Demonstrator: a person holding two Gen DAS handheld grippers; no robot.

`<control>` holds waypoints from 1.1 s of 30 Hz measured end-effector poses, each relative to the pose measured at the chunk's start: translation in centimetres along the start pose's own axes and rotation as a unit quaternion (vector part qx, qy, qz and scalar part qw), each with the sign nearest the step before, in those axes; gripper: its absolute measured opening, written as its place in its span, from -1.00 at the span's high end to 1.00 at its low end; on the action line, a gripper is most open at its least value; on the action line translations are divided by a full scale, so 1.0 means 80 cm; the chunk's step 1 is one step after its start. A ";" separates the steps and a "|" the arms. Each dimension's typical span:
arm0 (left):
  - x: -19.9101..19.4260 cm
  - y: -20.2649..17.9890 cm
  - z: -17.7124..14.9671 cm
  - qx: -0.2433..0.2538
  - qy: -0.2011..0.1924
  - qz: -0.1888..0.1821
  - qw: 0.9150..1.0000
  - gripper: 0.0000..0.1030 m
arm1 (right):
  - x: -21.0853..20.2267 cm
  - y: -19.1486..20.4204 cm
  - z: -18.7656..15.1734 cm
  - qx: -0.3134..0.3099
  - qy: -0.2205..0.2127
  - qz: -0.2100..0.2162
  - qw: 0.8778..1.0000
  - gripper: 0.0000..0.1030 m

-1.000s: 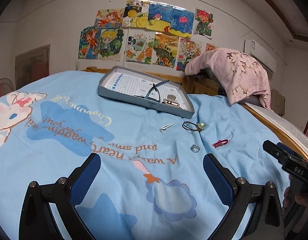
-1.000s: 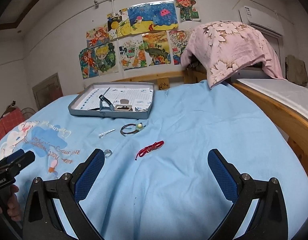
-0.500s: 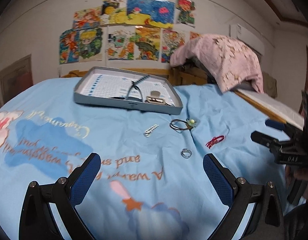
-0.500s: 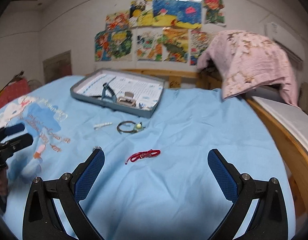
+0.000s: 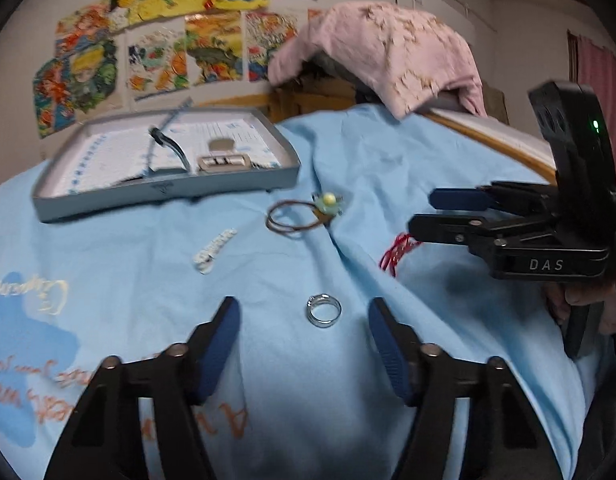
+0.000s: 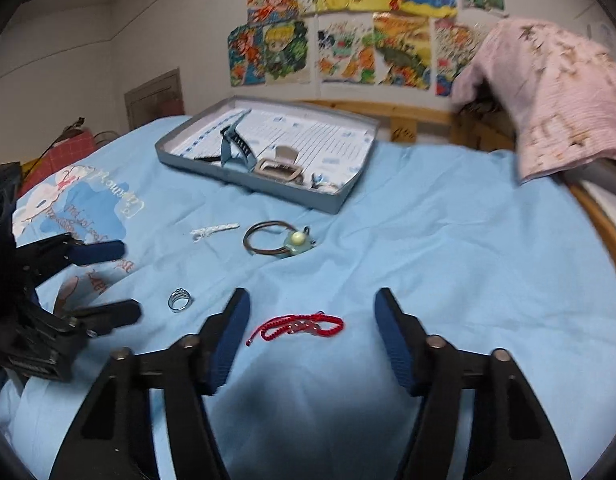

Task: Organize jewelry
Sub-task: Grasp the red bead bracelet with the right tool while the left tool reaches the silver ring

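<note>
**Presently: both grippers low over jewelry on the bed**

Left gripper, left wrist view: jaws released, spread wide at lower centre of frame. Silver ring lies flat on the blue bedsheet between the two blue pads, touching neither. Nothing grasped.

Right gripper, right wrist view: jaws likewise released, wide apart at lower centre. Red cord bracelet lies stretched on the sheet between the pads, apart from both. In the left wrist view this gripper enters from the right edge, its jaws just above the red cord.

Other pieces, right wrist view:
- Brown hair tie with a pale bead charm, centre frame, on the sheet.
- Small white clip, just left of the hair tie.
- Grey tray, upper centre, lined with printed paper; holds a blue watch band and a beige hair claw. A small metallic item sits by the near right corner; too blurred to identify.

Background: pink floral cloth draped over the headboard at upper right; coloured drawings on the wall above the tray.
</note>
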State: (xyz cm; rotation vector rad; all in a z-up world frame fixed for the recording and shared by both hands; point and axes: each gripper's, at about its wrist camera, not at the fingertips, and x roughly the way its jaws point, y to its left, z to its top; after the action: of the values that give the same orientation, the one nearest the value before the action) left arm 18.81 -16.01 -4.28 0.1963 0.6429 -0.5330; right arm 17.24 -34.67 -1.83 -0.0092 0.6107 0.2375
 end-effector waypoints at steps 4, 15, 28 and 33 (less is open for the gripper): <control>0.025 0.008 -0.006 -0.014 0.021 -0.019 1.000 0.00 | 0.033 0.003 -0.004 -0.007 0.030 0.014 0.999 -0.01; 0.038 0.010 -0.010 -0.015 0.019 -0.034 0.999 0.00 | 0.056 0.007 -0.026 -0.022 0.064 0.013 0.998 -0.01; 0.046 0.005 -0.003 0.017 0.031 -0.025 0.999 0.40 | 0.055 0.008 -0.027 -0.030 0.073 0.020 0.997 0.04; 0.043 0.003 -0.009 0.022 0.032 -0.031 0.999 0.46 | 0.056 0.009 -0.027 -0.029 0.073 0.021 0.997 0.05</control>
State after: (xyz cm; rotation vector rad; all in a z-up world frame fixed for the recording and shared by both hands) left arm 20.91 -16.96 -6.97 0.2367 0.7014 -0.6029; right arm 19.40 -33.18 -6.12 -0.0703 0.7490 0.2977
